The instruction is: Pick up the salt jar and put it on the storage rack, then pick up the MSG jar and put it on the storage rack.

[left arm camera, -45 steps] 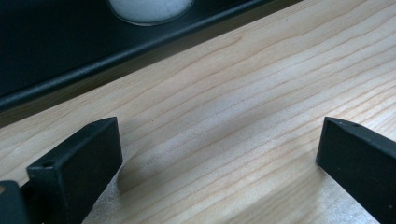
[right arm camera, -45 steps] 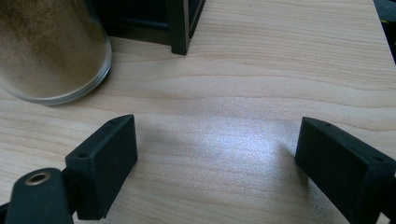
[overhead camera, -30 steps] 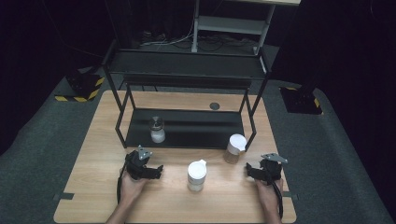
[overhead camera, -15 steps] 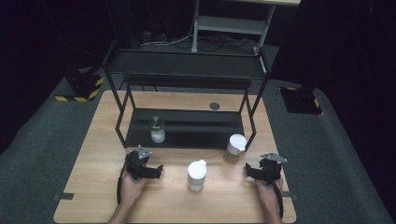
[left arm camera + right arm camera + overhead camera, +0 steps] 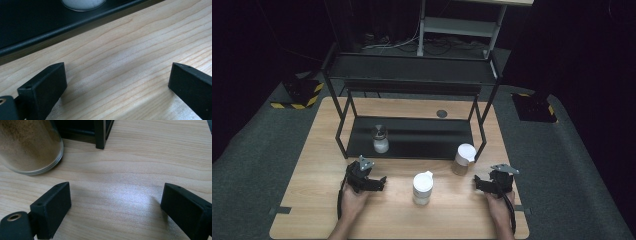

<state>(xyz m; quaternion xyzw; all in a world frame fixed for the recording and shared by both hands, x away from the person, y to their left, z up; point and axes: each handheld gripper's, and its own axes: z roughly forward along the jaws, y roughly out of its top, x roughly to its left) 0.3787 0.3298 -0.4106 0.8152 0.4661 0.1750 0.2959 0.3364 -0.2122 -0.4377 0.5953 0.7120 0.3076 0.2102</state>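
Brown-powder jar [image 5: 464,159] unmoved; right hand-held gripper [image 5: 482,184] jaws just opening, empty.

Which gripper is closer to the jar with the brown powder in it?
The right gripper. It sits just right of and below the brown-powder jar, jaws open and empty. The left gripper is far off on the jar's left, past the white-lidded jar.

Black rack [image 5: 412,137], pale wood-grain table [image 5: 312,150], white-lidded jar [image 5: 422,187].

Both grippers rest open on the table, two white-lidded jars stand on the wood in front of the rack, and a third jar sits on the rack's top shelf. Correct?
Not quite. The third jar sits on the rack's bottom shelf, not the top; the high view shows it. The rest holds.
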